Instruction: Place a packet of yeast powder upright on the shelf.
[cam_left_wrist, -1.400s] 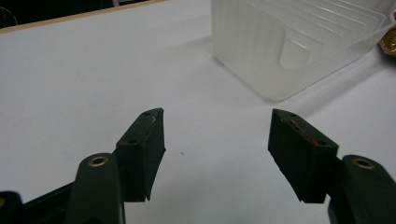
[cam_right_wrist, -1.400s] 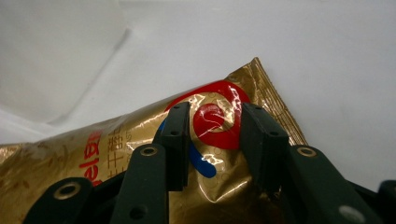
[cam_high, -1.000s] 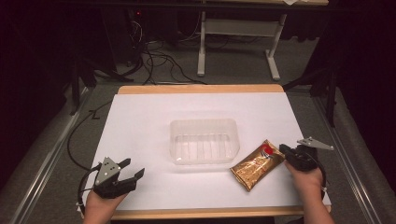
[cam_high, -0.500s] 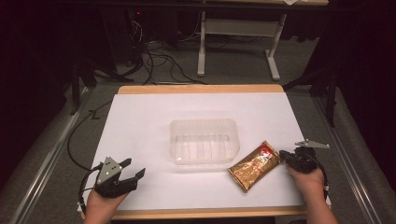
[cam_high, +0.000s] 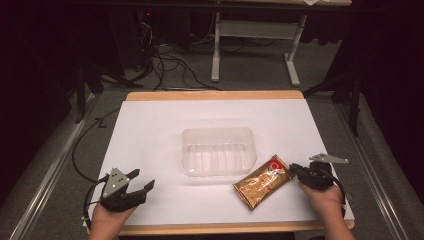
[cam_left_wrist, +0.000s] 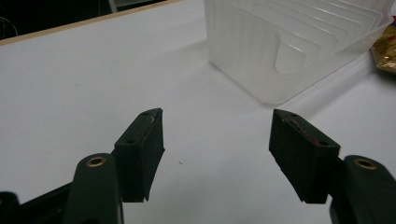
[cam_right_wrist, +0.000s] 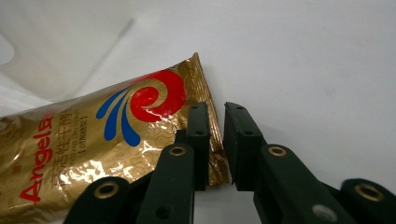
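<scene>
Gold packet (cam_high: 262, 182) flat on desk (cam_high: 150, 130); right tongs (cam_right_wrist: 215, 140) nearly closed around its sealed edge, left tongs (cam_left_wrist: 217, 154) released. Best clamped squarely before lifting.

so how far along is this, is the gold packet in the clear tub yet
Not yet. Nothing looks done: the clear tub is empty and the gold packet lies flat on the table beside it. In hand: the right gripper has nearly closed on the packet's sealed edge. The left gripper waits open. Lifting and placing remain, presumably.
</scene>
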